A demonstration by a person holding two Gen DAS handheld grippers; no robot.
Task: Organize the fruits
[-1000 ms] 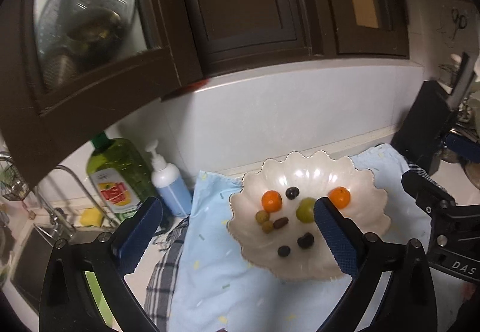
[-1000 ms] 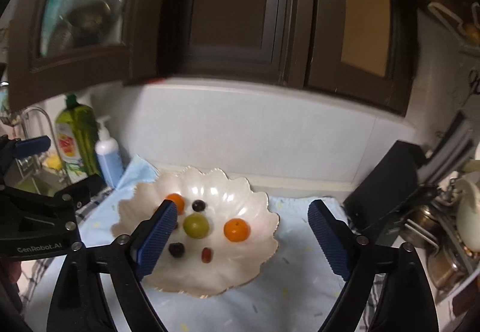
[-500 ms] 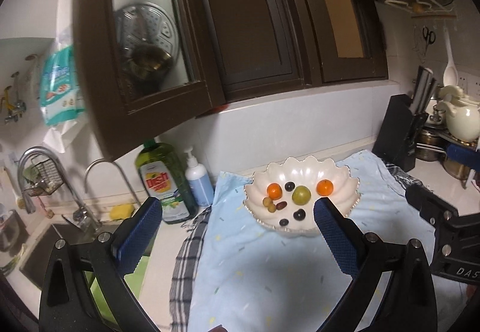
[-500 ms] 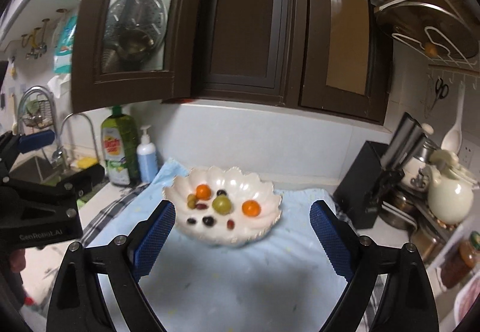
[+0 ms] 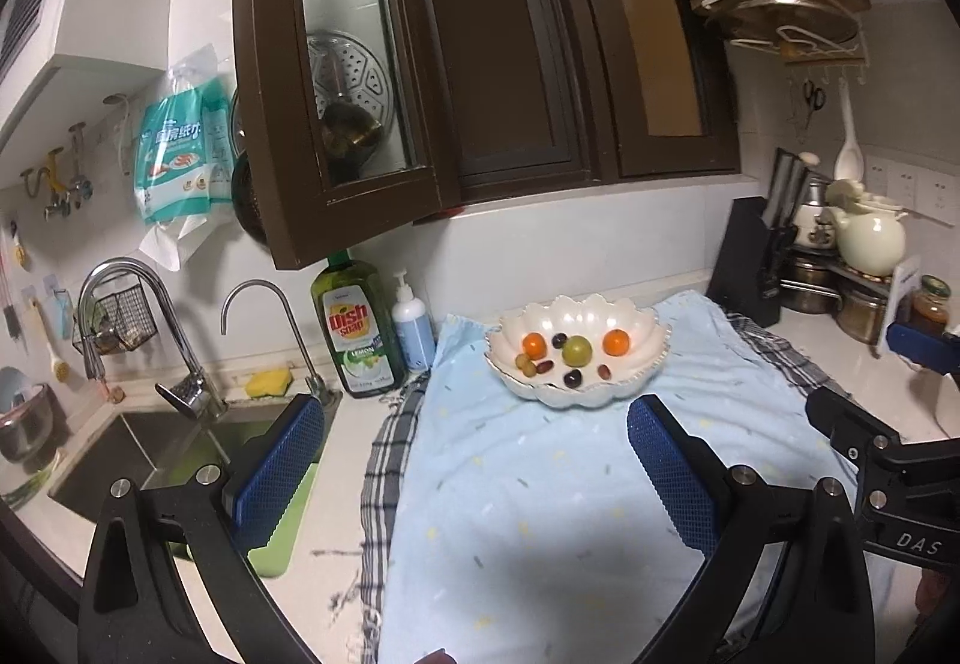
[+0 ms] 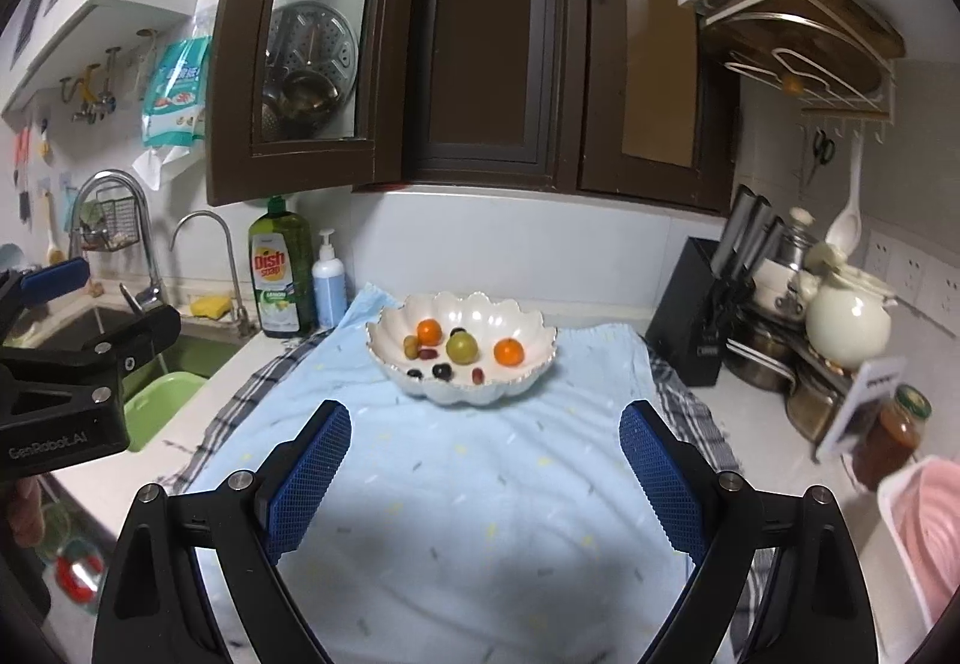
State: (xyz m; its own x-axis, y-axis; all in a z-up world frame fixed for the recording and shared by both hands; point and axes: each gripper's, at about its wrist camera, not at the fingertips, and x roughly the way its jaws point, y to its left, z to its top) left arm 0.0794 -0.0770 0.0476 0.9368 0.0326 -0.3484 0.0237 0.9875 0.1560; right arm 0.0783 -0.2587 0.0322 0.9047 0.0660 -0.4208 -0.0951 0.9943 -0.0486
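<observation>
Fruits (image 6: 461,347) lie in the scalloped bowl (image 6: 528,370)

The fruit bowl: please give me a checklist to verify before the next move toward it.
1. Left tongs open and holding nothing: ok.
2. Right tongs open and holding nothing: ok.
3. White scalloped bowl upright on the blue cloth: ok.
4. Fruits inside the bowl, none on the cloth: ok. Two orange fruits and a green fruit are plain to see.
5. Path over the cloth between tongs and bowl free: ok.
6. Kind of each small dark fruit: cannot tell, too small.
</observation>
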